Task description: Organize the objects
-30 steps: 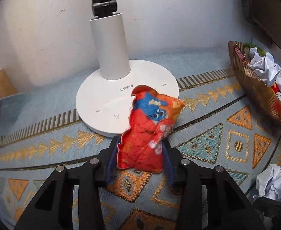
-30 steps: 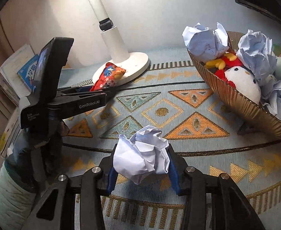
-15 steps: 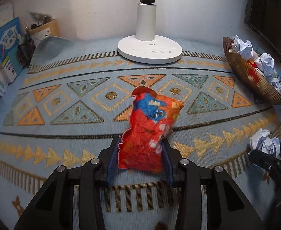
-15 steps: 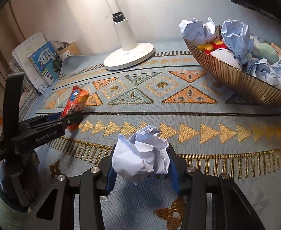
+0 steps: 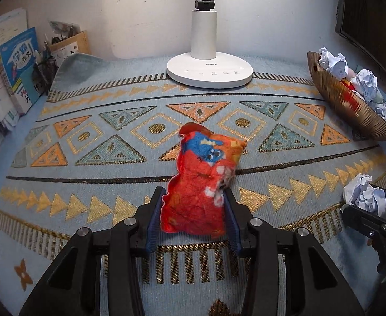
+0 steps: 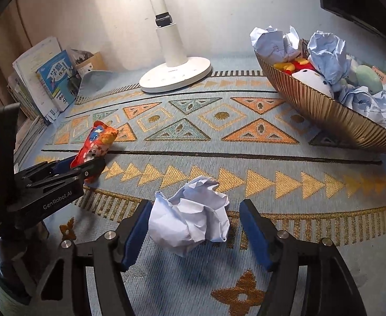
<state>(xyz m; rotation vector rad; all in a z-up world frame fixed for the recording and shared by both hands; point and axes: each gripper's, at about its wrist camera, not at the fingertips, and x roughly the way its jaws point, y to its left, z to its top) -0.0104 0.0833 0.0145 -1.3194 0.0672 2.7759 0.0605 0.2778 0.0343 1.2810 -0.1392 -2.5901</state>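
left wrist: close, angled down | right wrist: likewise | shared: lamp [image 5: 209, 71], rug [image 6: 245, 163]

A white round-based desk lamp [image 5: 208, 72] is standing on the blue patterned woven cloth [image 5: 87, 142]; upright paper books [image 5: 11, 79] are leaning left of the lamp.

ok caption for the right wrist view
Right claw opening around a crumpled paper ball on the patterned mat.

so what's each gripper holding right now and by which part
Left gripper: its jaws, opening, still flank the red plush bag's lower end. Right gripper: jaws opening, crumpled paper ball loose between them, not held.
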